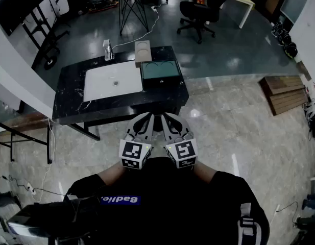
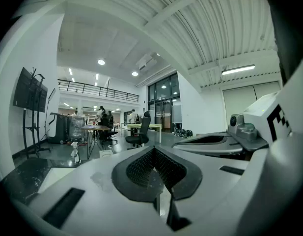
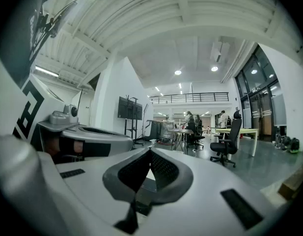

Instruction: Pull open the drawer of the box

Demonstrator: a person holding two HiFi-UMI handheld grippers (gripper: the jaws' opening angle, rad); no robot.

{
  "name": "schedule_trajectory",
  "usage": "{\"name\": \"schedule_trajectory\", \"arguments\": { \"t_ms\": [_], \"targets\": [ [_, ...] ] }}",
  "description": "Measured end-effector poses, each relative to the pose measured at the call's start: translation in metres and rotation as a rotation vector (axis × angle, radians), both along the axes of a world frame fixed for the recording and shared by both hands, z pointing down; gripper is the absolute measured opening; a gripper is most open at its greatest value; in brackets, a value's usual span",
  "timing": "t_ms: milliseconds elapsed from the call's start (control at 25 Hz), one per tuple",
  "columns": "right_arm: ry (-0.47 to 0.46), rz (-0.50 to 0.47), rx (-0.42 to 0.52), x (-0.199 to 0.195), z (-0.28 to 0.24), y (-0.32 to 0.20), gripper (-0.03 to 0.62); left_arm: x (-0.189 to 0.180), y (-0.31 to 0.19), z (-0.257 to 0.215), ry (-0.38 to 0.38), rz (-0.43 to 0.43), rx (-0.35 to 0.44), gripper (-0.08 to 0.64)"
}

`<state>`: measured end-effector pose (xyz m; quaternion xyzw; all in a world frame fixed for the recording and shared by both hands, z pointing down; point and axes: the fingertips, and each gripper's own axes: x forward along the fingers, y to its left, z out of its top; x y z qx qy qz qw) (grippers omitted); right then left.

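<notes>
Item one, left gripper (image 1: 148, 116): held close in front of the person's chest, tip pointing toward the table, jaws clenched together; its own view shows the black ribbed pads (image 2: 141, 167) meeting at the tip with nothing between them. Item two, right gripper (image 1: 165, 116): just beside the left one and almost touching it, jaws likewise pressed together, pads (image 3: 163, 170) meeting on nothing. Neither gripper touches any object. Each carries a marker cube, left (image 1: 135, 154) and right (image 1: 182, 153), printed with black-and-white square patterns and no legible words. Item three, the box (image 1: 160, 70): a dark, low box with a teal-green top bearing faint curved lines, standing on the far right part of a black marble-patterned table (image 1: 70, 83), well apart from both grippers. From here its drawer front cannot be made out, so I cannot tell whether it is pulled out. It sits just beside a white rectangular slab (image 1: 114, 80), with a beige piece bearing round recesses (image 1: 143, 52) just behind it. Item four, writing: a blue patch with white lettering (image 1: 120, 200) on the person's dark top, too unclear to read with certainty.
</notes>
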<state>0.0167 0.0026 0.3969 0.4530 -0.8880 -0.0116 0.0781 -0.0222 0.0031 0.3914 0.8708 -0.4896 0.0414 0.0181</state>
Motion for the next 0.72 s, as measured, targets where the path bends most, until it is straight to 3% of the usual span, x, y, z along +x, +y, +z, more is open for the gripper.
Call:
{"name": "schedule_trajectory", "arguments": {
  "t_ms": [720],
  "targets": [
    [-0.002,0.016,-0.008,0.0082,0.0016,-0.0062,0.002,0.0073,-0.0047,0.001,0.006,0.01,-0.008,-0.008]
  ]
}}
